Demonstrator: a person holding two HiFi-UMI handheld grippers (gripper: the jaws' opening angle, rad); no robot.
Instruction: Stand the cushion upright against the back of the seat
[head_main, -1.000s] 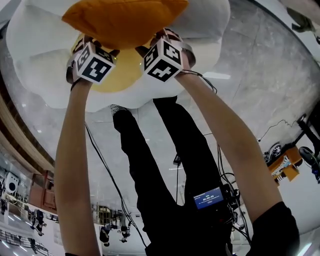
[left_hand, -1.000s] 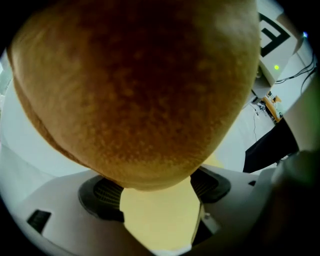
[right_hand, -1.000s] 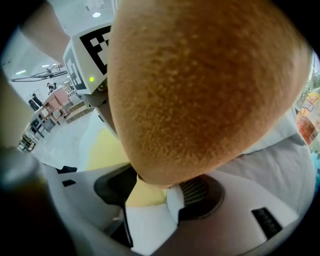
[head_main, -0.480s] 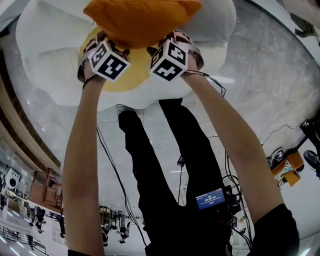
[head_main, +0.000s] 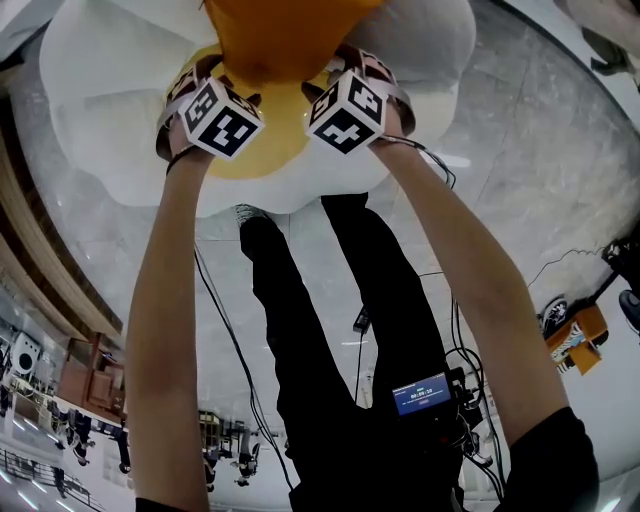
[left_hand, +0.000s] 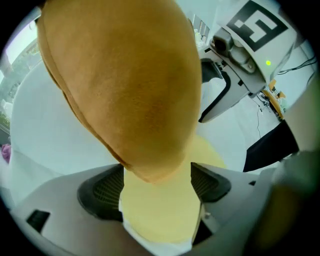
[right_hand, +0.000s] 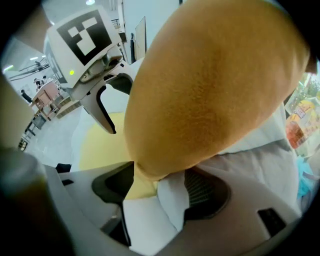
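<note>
The orange cushion (head_main: 290, 40) rises at the far side of the fried-egg seat (head_main: 110, 90), above its yellow centre (head_main: 250, 150). My left gripper (head_main: 225, 85) and right gripper (head_main: 345, 75) sit side by side at the cushion's lower edge and point steeply down. In the left gripper view a plump cushion corner (left_hand: 130, 85) hangs unpinched between the wide jaws of the left gripper (left_hand: 157, 180). In the right gripper view the right gripper (right_hand: 160, 187) has its jaws opening. The cushion (right_hand: 215, 85) bulges just above them, and white seat fabric shows beside the right pad.
The person's legs in black trousers (head_main: 330, 330) stand on the pale marble floor (head_main: 520, 150) just in front of the seat. Cables (head_main: 215, 330) trail down the floor. A small lit screen (head_main: 418, 395) hangs at the waist. An orange object (head_main: 575, 335) lies at the right.
The cushion has tipped up and away toward the far side of the seat, so more of the yellow centre shows. Both grippers have stayed close to where they were.
</note>
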